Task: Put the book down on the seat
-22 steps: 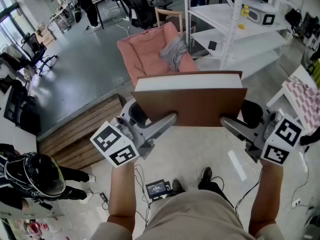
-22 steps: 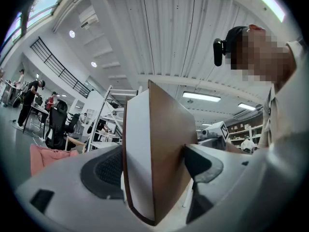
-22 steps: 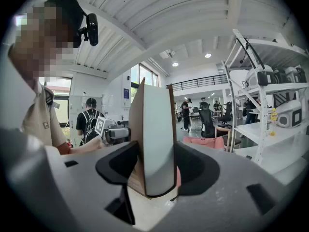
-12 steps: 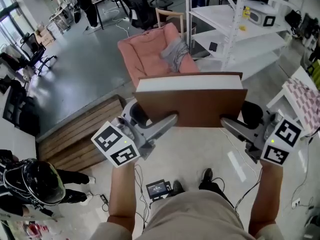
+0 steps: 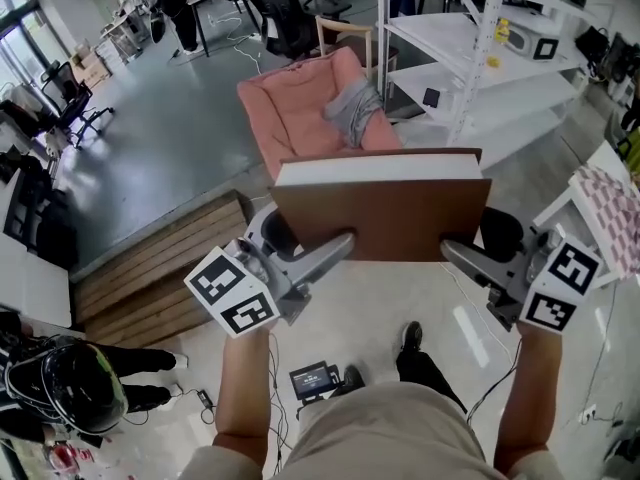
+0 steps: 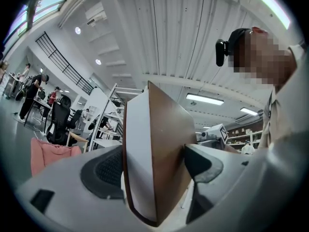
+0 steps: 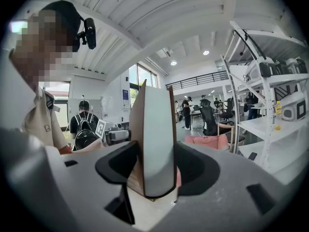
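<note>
Brown board covers and a thick white page block make up the large hardback book (image 5: 385, 218), which is held level in the air in front of the person's chest, fore-edge turned away, well short of the seat. The left gripper (image 5: 340, 244) is clamped on the near left part of the book, its dark pads (image 6: 202, 164) pressing both covers, and the right gripper (image 5: 452, 252) is clenched the same way on the near right part. It looks heavy and stiff, with smooth covers that might slide between the pads, so a grip on both sides of the near edge, squeezing the covers shut, seems the sound way to carry it; held by one side only, it would probably sag or fan open. At the far left, a black glossy helmet (image 5: 75, 388) sits low beside the person, and a slatted wooden platform (image 5: 160, 268) lies on the floor between the person and the open grey floor. Ahead, past the book's far edge, stands the pink cushioned armchair (image 5: 290, 108), with a crumpled grey cloth (image 5: 352, 108) lying on its right side, which may crowd the landing spot. White metal shelving (image 5: 470, 68) stands just right of the chair, and a pink-and-white checked cloth (image 5: 610, 203) lies at the far right.
</note>
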